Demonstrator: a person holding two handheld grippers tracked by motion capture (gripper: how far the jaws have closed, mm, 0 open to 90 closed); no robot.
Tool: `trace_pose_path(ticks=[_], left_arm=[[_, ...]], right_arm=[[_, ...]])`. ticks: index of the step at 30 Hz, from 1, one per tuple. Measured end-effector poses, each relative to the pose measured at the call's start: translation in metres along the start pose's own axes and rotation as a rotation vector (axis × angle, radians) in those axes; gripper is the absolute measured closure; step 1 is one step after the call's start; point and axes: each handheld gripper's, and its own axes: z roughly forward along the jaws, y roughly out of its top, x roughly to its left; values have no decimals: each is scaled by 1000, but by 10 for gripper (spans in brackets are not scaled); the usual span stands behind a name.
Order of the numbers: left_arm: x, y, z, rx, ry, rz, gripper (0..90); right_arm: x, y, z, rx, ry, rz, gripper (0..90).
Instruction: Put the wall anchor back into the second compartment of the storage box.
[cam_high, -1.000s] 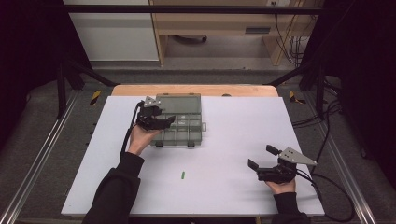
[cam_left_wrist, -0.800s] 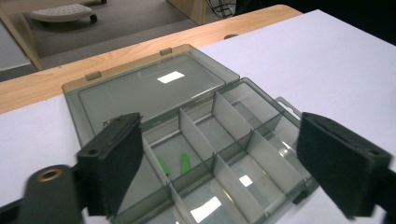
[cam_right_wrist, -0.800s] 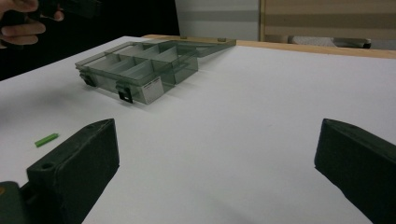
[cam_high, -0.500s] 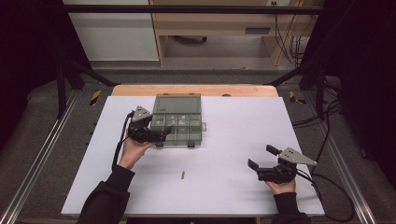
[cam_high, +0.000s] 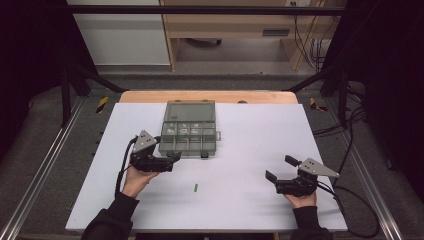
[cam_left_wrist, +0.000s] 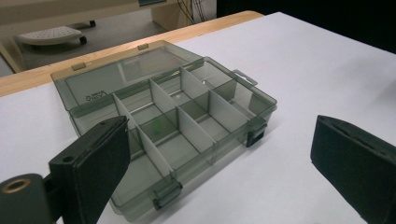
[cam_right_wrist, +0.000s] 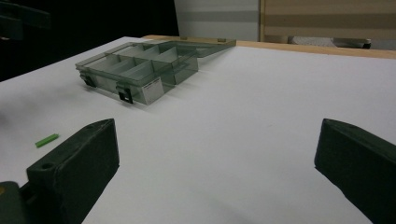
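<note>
I worked in what looked like a lab or recording bay, not a home. My desk (cam_high: 250, 200) was a plain white board on a wooden top, fenced by metal rails (cam_high: 42, 172) and a black frame (cam_high: 70, 85) with dark drapes either side. Cables (cam_high: 312, 47) hung in a bundle behind it, more trailed over the grey carpet (cam_high: 365, 140), and bare plywood furniture (cam_high: 225, 25) stood at the back wall.

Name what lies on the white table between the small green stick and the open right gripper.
Nothing: in the high view, bare white table separates the small green stick from the right gripper.
</note>
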Motion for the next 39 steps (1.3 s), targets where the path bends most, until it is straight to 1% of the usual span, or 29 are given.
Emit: trace_pose_path(ticks=[5,9,12,15,19,26,31,34,39], left_arm=[[-8,-12,-6,-45,-16,-1,47],[-13,-18,-6,-42,-23,9,46],[-18,-21,-6,-39,-25,2,46],[-23,-26,-5,-19,-30,12,46],[-29,-32,-2,4,-39,4,44],[-42,-37,7,40,-57,36,41],[-51,-41,14,77,-75,57,36],[-54,-43,16,90,-80,55,35],[-61,-47,22,131,-86,67,34]], right_arm=[[0,0,0,1,0,-1,2],[0,0,0,-3,0,-3,2],[0,0,0,-1,0,-3,2],[0,0,0,2,0,0,1],[0,-1,0,1,2,0,2],[0,-1,0,3,1,0,2],[0,0,0,1,0,0,2],[0,0,0,0,0,0,2],[0,0,1,3,2,3,2]])
